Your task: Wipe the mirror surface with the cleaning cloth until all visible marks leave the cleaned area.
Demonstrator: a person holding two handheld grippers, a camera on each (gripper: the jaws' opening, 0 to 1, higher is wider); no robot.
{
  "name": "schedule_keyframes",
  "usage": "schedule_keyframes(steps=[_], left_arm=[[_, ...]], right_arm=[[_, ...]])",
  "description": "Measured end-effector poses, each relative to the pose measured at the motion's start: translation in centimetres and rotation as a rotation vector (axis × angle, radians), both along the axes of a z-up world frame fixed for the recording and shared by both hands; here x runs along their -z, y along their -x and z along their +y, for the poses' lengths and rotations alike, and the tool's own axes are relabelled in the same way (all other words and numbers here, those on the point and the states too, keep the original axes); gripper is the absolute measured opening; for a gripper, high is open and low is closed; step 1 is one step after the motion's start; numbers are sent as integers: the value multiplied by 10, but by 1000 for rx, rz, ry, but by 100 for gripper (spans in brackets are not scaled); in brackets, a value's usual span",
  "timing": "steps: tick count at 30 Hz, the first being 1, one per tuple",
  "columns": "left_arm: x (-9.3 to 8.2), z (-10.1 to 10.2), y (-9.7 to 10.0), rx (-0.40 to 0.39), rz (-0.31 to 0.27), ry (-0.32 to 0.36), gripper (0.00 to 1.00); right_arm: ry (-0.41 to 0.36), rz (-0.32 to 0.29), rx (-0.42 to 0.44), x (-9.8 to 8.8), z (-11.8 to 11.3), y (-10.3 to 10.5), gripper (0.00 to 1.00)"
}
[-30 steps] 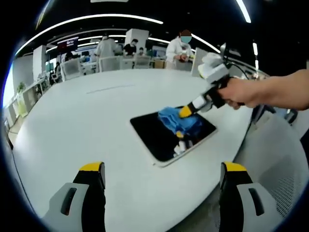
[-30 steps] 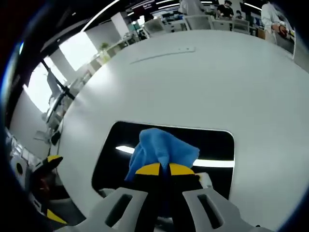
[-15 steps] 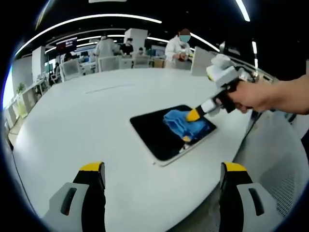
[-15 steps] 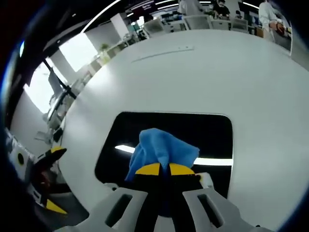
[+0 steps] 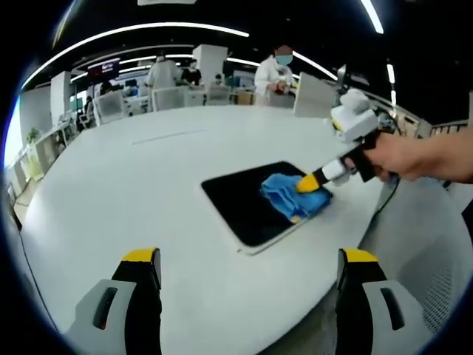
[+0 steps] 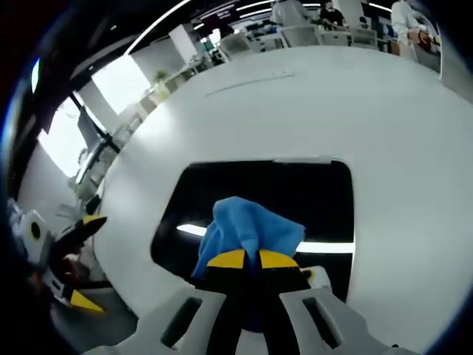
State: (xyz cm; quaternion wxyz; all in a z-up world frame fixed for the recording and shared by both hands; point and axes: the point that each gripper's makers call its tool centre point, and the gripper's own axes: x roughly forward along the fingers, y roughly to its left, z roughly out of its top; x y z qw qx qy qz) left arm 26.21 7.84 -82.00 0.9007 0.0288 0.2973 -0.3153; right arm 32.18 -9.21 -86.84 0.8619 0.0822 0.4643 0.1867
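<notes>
Two grippers work over a white table [image 5: 111, 192]. Right gripper [image 6: 251, 260] pinches a blue cleaning cloth [image 6: 247, 231] against the dark mirror [image 6: 259, 196] lying flat. Left gripper [image 5: 247, 277] hangs back, jaws spread wide apart.

This is a large open-plan lab or office workroom. A broad white round counter [image 5: 133, 192] takes up the foreground, and beyond it stand more white desks with pale chairs [image 5: 168, 96] pushed in around them. Several people in white coats [image 5: 272, 74] stand or sit at those far desks. Long strip lights [image 5: 140, 29] curve across a dark ceiling, and a dark wall screen [image 5: 103, 68] hangs to the left. White pillars [image 6: 179, 35] break up the room, a bright window [image 6: 122, 80] lets in daylight along one side, and a potted plant [image 6: 159, 72] stands near it.
</notes>
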Motion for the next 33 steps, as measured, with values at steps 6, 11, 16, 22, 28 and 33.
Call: schedule_keyframes(steps=[6,11,16,22,28,33], left_arm=[[2,0,1,5,6,-7,100],[2,-2,2,17,4,-13,100],[2,-2,2,15,6,-10,100],[0,-5,1,30,-11,-14,100],[3,-6,2,41,1,-30,100],[3,0,0,3,10,-20,100]], right_arm=[[-10,2,-2,0,-1,11,0],[-18,-3,-7,1,-1,20,0],[-34,11,10,0,0,24,0],[-39,4,7,-1,0,26,0],[-42,-28,-16,0,0,30,0],[-40,-14,-21,0,0,27,0]])
